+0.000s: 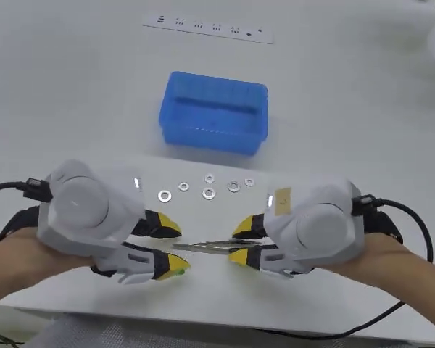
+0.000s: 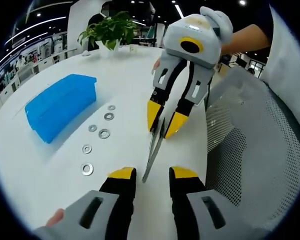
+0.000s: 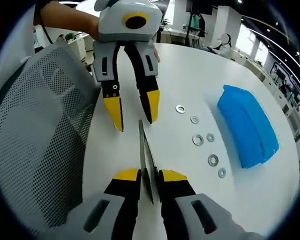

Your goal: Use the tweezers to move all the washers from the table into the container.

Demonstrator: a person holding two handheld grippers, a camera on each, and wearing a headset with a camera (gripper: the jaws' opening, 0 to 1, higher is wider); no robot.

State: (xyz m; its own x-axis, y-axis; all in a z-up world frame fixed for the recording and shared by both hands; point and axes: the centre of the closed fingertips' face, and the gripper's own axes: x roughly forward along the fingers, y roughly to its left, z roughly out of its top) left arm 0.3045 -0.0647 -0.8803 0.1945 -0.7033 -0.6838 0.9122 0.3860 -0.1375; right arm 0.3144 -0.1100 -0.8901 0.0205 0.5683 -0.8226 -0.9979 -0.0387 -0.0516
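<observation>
Right claw [image 3: 150,176] is squeezed narrow around the tweezers [image 3: 144,150] lying flat on the tabletop [image 1: 348,109], and it looks like a pinch, though contact is hard to confirm; left claw [image 2: 153,175] gapes wide, holding nothing, the slim end between its tips. Best to lift level, gripping where the legs can flex, left claw steadying. The tweezers are thin silvery steel tapering to a point, just in front of the washers [image 1: 209,193], with the blue container [image 1: 214,109] beyond

White power strip [image 1: 208,27] lies flat, far side. Leafy green plant [image 2: 110,31] stands well apart from it. Grey mesh chair [image 3: 35,125] at near side. Office ceiling lights [image 2: 179,10] behind.
</observation>
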